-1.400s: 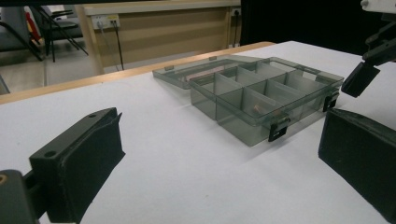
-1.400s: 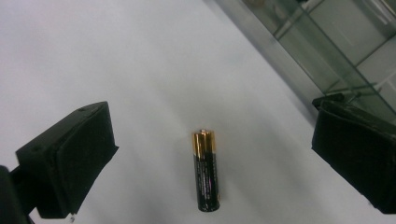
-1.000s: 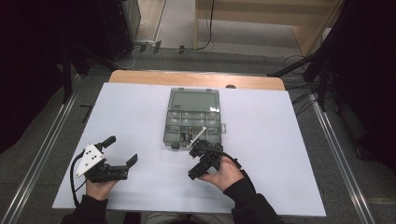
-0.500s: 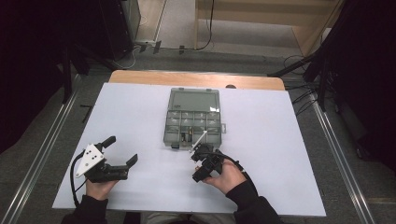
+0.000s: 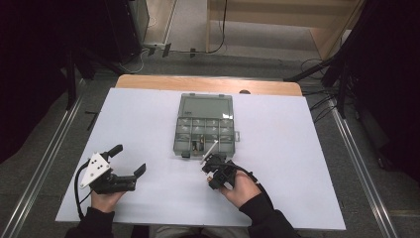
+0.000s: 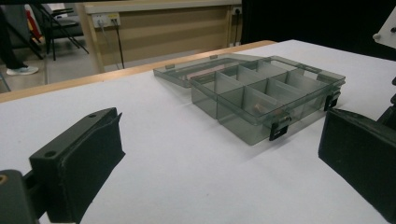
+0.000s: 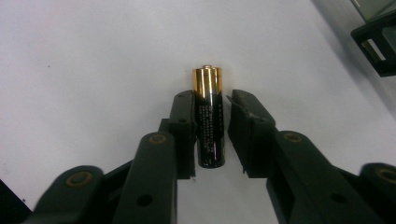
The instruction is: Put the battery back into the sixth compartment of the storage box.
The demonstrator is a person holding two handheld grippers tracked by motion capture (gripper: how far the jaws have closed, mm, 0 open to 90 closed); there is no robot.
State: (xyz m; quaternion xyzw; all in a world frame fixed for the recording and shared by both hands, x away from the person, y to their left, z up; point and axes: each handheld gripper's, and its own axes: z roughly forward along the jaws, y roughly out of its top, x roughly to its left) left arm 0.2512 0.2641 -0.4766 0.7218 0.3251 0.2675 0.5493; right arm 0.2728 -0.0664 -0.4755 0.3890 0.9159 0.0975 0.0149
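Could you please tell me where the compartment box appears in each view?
High view: compartment box at the table's centre, lid open.
Left gripper view: centre-right, past the open jaws.
Right gripper view: its corner at the top right.
Shared landmark: the box's black front latch.

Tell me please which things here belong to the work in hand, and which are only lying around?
Belong to the work:
- battery, lying on the white table
- right hand-held gripper, its jaws just closing around the battery
- open compartment box, lid folded back

Only around:
- left hand-held gripper, open, holding nothing
- cables on the floor
- wooden furniture behind the table
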